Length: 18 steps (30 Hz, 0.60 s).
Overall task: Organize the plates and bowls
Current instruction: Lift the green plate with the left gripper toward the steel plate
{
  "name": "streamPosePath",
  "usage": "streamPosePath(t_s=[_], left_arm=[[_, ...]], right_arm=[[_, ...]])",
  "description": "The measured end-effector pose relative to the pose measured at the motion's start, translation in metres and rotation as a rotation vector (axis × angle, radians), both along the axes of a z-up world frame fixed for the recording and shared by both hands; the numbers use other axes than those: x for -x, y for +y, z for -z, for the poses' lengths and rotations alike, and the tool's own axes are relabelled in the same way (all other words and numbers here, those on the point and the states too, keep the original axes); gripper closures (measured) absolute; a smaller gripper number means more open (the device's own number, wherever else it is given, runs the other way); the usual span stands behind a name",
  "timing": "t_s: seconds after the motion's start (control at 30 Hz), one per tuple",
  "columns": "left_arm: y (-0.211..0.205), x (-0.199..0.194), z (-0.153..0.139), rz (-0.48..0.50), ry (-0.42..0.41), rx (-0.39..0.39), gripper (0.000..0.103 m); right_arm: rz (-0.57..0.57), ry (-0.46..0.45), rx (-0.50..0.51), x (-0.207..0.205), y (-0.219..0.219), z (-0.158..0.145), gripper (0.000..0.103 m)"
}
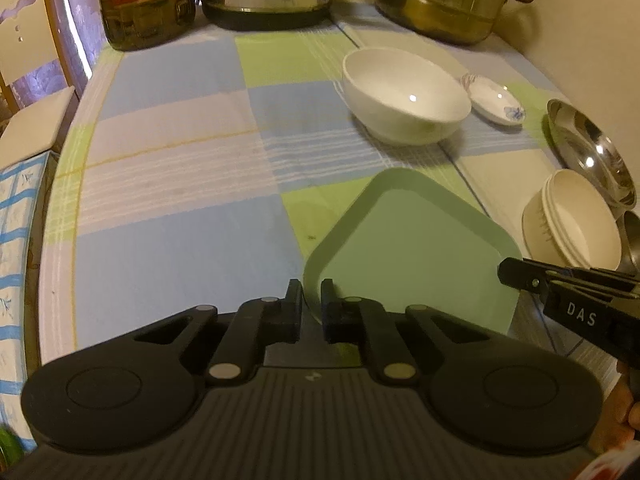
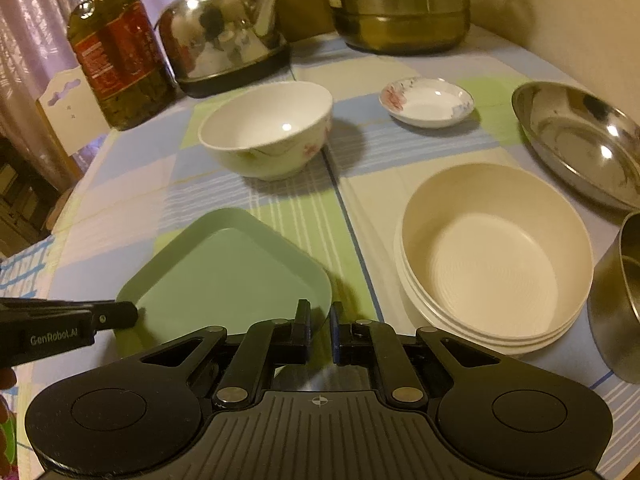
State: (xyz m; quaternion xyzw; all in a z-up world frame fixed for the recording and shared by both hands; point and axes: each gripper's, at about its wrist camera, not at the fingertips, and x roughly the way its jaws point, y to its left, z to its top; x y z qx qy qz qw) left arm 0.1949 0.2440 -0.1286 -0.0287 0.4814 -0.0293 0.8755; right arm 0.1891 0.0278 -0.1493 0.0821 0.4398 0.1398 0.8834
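Note:
A green square plate point(image 1: 416, 248) point(image 2: 228, 268) lies on the checked tablecloth. My left gripper point(image 1: 312, 300) is shut on its left rim; it also shows in the right wrist view point(image 2: 120, 315). My right gripper point(image 2: 321, 320) is shut on the plate's right corner; it also shows in the left wrist view point(image 1: 510, 274). A white floral bowl point(image 1: 404, 96) point(image 2: 268, 128) stands behind the plate. A stack of cream bowls point(image 1: 572, 224) point(image 2: 496, 256) stands to the right. A small floral saucer point(image 1: 496, 102) point(image 2: 428, 102) lies farther back.
A steel dish point(image 2: 580, 140) point(image 1: 592, 148) and a steel cup point(image 2: 618, 304) stand at the right. An oil bottle point(image 2: 116, 52), a kettle point(image 2: 228, 28) and a steamer pot point(image 2: 400, 4) line the back. A chair point(image 1: 32, 64) stands left of the table.

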Motion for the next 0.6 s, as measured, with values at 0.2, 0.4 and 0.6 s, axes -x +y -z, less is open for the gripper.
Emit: streamPosePath(t_s=[0.2,0.4,0.6], left_arm=[[-0.001,0.01,-0.024,-0.01,-0.042,0.004,0.095],[-0.012,0.021,-0.046,-0.024,-0.082,0.008,0.096],[-0.041,0.031,-0.063,-0.019,-0.105,0.034,0.096]], right_arm=[[-0.031,-0.047,-0.021,0.008,-0.004,-0.021,0.093],[-0.053,-0.072,-0.051,0.015,-0.02,-0.041,0.093],[-0.056,-0.083,-0.068,0.019,-0.053,-0.055,0.093]])
